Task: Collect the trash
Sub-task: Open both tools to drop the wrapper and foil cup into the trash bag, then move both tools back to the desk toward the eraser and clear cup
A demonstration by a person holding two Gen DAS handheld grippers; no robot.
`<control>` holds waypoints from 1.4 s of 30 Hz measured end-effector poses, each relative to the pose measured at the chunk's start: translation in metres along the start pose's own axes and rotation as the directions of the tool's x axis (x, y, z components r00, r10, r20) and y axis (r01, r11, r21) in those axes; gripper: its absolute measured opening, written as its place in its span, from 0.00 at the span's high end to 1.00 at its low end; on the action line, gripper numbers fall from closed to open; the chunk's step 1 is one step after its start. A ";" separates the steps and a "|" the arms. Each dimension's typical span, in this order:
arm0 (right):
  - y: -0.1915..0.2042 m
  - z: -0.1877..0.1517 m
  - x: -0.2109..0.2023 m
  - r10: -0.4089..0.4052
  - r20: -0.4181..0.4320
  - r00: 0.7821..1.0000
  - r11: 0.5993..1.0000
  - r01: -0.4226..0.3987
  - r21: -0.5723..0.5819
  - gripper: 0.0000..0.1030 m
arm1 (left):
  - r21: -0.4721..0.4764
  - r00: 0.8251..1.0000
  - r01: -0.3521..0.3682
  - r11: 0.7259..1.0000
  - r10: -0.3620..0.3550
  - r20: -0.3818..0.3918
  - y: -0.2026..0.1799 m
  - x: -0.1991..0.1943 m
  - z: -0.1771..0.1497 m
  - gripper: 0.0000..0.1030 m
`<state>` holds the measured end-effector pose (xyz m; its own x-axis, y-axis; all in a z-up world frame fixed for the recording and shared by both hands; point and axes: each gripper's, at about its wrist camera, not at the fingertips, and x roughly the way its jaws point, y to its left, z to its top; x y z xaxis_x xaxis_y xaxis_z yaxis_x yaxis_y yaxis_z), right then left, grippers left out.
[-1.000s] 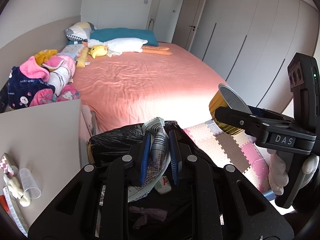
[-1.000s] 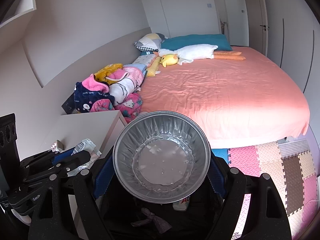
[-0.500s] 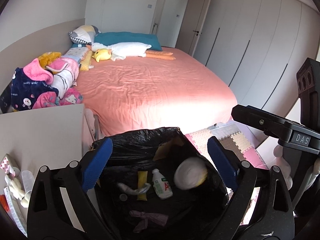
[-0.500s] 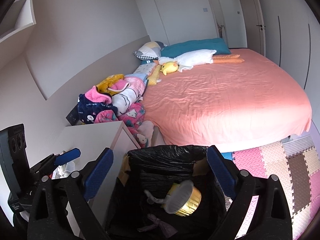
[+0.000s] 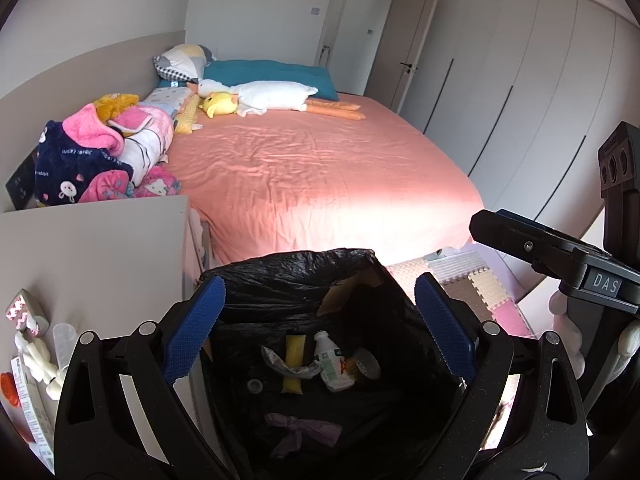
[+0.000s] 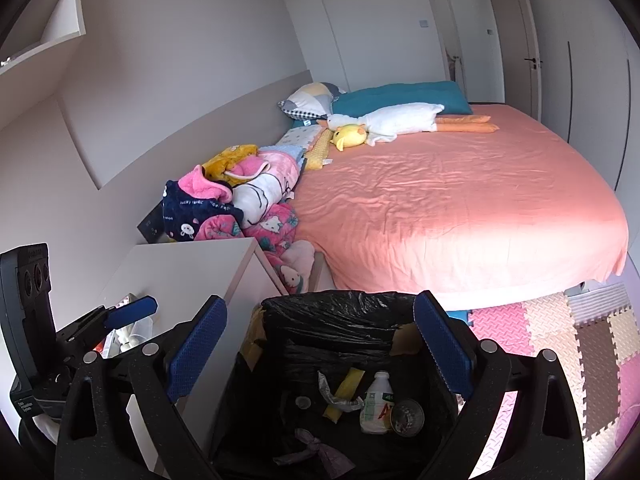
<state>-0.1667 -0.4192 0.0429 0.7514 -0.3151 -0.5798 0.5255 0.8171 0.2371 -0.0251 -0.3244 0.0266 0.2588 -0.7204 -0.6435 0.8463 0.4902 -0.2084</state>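
Landmark: a bin lined with a black trash bag (image 5: 304,276) (image 6: 340,320) stood at the foot of the bed (image 5: 320,184) (image 6: 460,208), just beside the white bench (image 5: 92,264) (image 6: 188,272).
Left gripper (image 5: 316,324): it hung above the bag's mouth with its blue pads spread wide, one over each side of the opening; the jaws had just been opening and nothing lay between them.
Right gripper (image 6: 320,336): it also hung above the bag, pads spread wide; its jaws had just been opening too, and nothing was pinched.
Foil cup (image 5: 366,364) (image 6: 407,417): it lay at the bottom of the bag, tipped on its side, touching the bottle.
Crumpled wrapper (image 5: 290,364) (image 6: 334,394): it lay inside the bag, draped across the yellow packet (image 5: 294,362) (image 6: 344,394).
Plastic bottle (image 5: 330,366) (image 6: 376,402): white with a green and red label, it lay in the bag between the packet and the foil cup.
Other bag contents: a small round cap (image 5: 255,385) (image 6: 303,401) and a knotted purple scrap (image 5: 300,434) (image 6: 316,452) lay nearer the cameras than the bottle.
Bench top: a clear plastic cup (image 5: 64,340) and some small packets sat at its near left corner, well apart from the bag.
Bed, far from the bag: a white goose plush (image 5: 272,96) (image 6: 396,120), a yellow duck plush (image 5: 218,104) (image 6: 350,136) and a heap of pink and navy blankets (image 5: 100,156) (image 6: 232,204).
Floor: pastel foam mat tiles (image 5: 476,288) (image 6: 560,332) lay to the right of the bag.
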 end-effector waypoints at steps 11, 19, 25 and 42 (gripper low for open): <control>0.027 -0.002 0.018 0.053 -0.015 0.998 0.997 -0.054 -0.060 0.09 | -0.061 0.998 -0.062 0.996 0.062 -0.004 0.027 -0.014 -0.013 0.10; 0.060 -0.006 0.035 0.122 -0.049 0.991 0.986 -0.127 -0.108 0.08 | -0.119 0.993 -0.121 0.986 0.121 -0.002 0.054 -0.033 -0.025 0.10; 0.088 -0.011 0.048 0.171 -0.087 0.981 0.973 -0.182 -0.140 0.09 | -0.179 0.984 -0.178 0.968 0.180 -0.005 0.075 -0.050 -0.040 0.10; 0.178 -0.034 0.086 0.295 -0.218 0.930 0.910 -0.343 -0.235 0.09 | -0.364 0.923 -0.362 0.858 0.383 -0.015 0.142 -0.114 -0.089 0.10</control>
<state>-0.0220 -0.2849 0.0090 0.7670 0.0530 -0.6394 0.1265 0.9645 0.2317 0.0242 -0.1290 0.0041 0.5564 -0.4697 -0.6854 0.4632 0.8602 -0.2135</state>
